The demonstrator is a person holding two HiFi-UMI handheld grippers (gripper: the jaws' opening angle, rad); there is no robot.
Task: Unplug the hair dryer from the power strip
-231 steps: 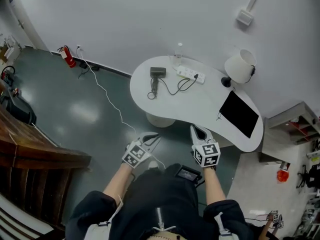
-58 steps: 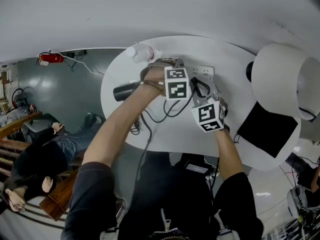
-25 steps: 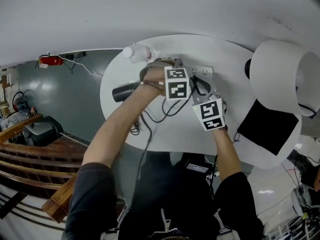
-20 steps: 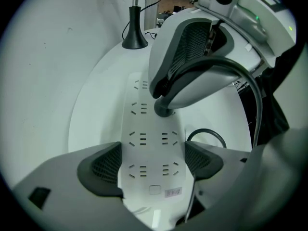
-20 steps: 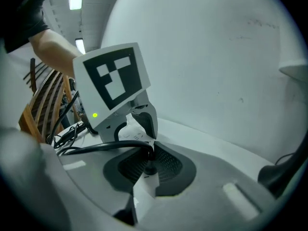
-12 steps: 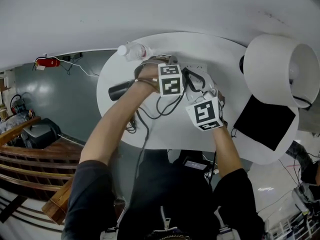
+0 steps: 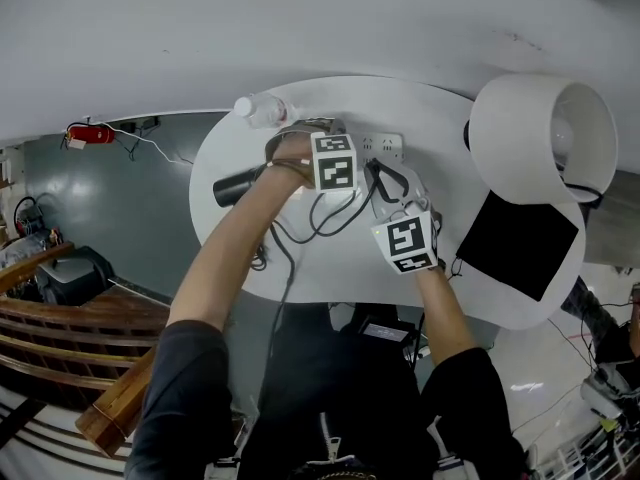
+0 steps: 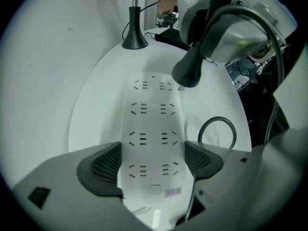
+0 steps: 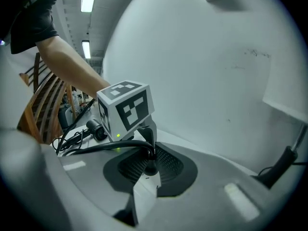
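The white power strip (image 8: 153,129) lies on the white table (image 7: 300,258), and my left gripper (image 8: 151,162) points straight down, shut across its near end. Every socket that shows is bare. My right gripper (image 9: 150,170) is shut on the hair dryer's black plug (image 9: 151,166). In the left gripper view the plug (image 8: 186,72) hangs just above the strip's far right edge, clear of it. Its black cord (image 9: 103,148) runs left toward the black hair dryer (image 7: 235,183), which lies on the table's left side. In the head view, my right gripper (image 7: 395,206) is nearer me than the strip (image 7: 378,146).
A clear bottle (image 7: 262,110) lies at the table's far left edge. A large white lamp shade (image 7: 540,133) hangs over the right side, with its black base (image 8: 134,38) beyond the strip. A black tablet (image 7: 515,246) lies at right. Cord loops (image 7: 330,213) sit mid-table.
My right gripper has lifted and drawn back toward me with the plug, which now hangs free of the strip. The left gripper has stayed clamped on the strip.
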